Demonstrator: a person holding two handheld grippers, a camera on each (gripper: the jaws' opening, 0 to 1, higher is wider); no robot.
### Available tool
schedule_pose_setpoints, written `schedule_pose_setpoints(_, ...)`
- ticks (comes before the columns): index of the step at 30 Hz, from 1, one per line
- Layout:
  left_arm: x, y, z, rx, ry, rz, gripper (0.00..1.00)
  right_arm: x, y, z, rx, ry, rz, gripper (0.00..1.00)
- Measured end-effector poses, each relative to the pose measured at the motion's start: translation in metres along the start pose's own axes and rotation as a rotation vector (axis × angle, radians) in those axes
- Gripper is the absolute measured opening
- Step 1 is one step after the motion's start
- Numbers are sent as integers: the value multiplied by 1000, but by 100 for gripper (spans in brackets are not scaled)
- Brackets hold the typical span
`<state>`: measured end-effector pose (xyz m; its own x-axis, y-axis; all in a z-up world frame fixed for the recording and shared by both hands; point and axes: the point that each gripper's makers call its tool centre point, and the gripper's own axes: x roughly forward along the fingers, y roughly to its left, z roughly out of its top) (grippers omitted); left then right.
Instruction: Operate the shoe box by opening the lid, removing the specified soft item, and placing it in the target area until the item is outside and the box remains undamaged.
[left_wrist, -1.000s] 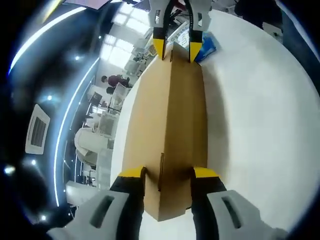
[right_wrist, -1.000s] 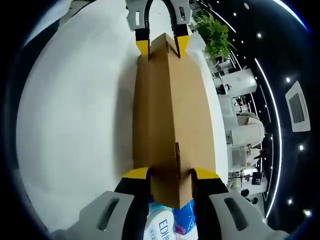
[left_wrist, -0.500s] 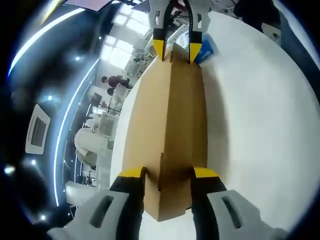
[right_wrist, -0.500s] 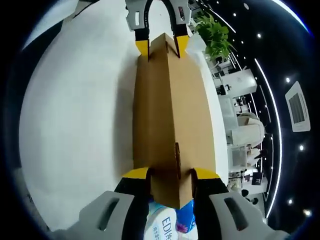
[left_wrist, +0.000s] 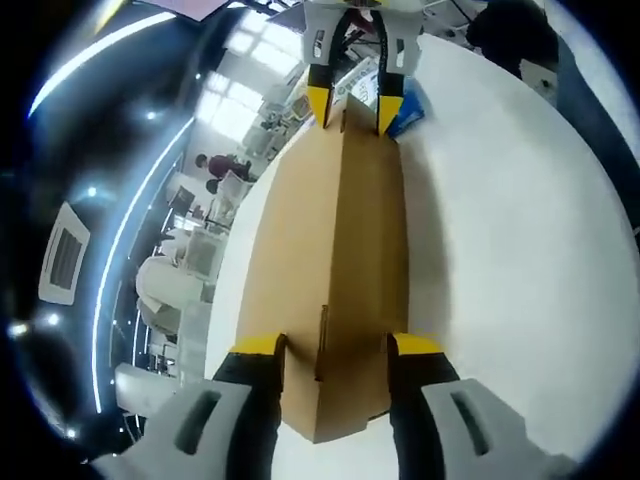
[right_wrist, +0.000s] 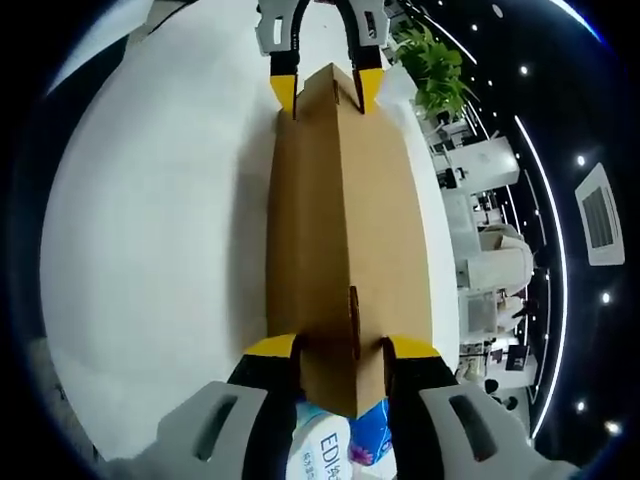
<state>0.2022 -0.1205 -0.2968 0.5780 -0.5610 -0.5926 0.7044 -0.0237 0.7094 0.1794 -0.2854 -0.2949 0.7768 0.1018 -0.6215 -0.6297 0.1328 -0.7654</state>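
Two tongs on one box. My left tongs (left_wrist: 335, 345), yellow-tipped with black fingers, are closed against the near end of the plain brown corrugated-cardboard shoe box (left_wrist: 335, 250), one tip on each side of it. My right tongs (right_wrist: 342, 347) pinch the opposite end the same way. The box runs lengthwise between them over the smooth white round desk (left_wrist: 520, 260); I cannot tell whether it rests there or is lifted.

Progress, as I judge it: early. The lid looks closed, so nothing has come out; opening, removal and placing all remain.

Cardboard is matte, stiff, with sharp folded edges and a small slit near each end. Beneath my right tongs, against the box end, sits a glossy blue-and-white soft plastic packet (right_wrist: 340, 450), lettered, crinkly.
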Motion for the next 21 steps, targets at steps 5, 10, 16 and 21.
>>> schedule_pose_setpoints(5, -12, 0, 15, -106, -90, -61, 56, 0, 0, -1, -7, 6, 19, 32)
schedule_pose_setpoints(10, -48, 20, 19, -334, -117, -106, 65, -3, -1, -1, -15, -5, 58, 31)
schedule_pose_setpoints(16, -87, 32, 24, -681, -135, -126, 87, -2, -1, -2, -29, -26, 78, 31)
schedule_pose_setpoints(21, -114, 38, 34, -956, -130, -102, 99, -3, -1, -2, -39, -45, 91, 30)
